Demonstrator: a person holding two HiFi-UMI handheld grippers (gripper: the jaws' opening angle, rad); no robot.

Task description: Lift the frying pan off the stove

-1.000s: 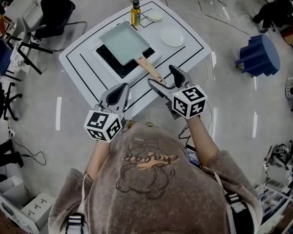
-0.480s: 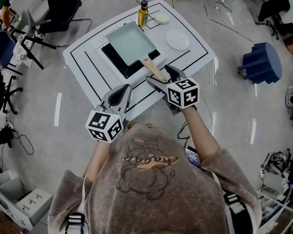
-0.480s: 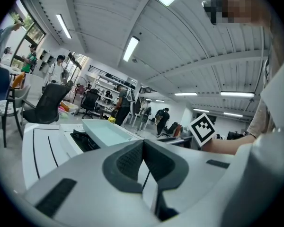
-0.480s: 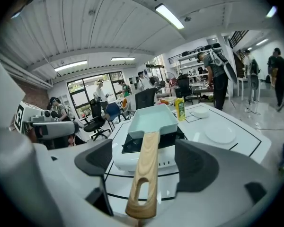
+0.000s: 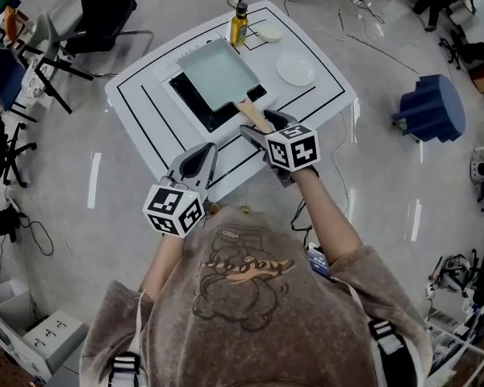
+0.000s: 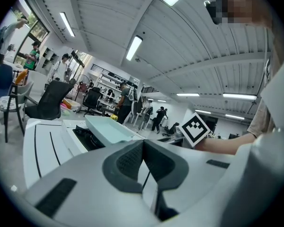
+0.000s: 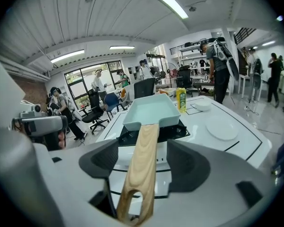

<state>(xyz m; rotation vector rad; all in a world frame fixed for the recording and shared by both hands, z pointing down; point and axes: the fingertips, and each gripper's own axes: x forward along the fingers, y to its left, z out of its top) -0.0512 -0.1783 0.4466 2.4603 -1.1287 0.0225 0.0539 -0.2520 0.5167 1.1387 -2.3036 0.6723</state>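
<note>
Right gripper [image 5: 264, 129] closing around wooden handle [image 7: 143, 155], not yet touching; pan [image 5: 219, 72] on stove [image 5: 195, 109]. Left gripper [image 5: 196, 161] jaws together, empty.

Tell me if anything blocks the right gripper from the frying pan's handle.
Nothing visible does. The wooden handle already lies between the jaws of the right gripper, which are closing, with a gap still showing on each side.

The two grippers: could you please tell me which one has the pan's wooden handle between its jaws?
The right gripper: its jaws are closing around the wooden handle, not yet pressing it. The left gripper has shut, empty jaws.
</note>
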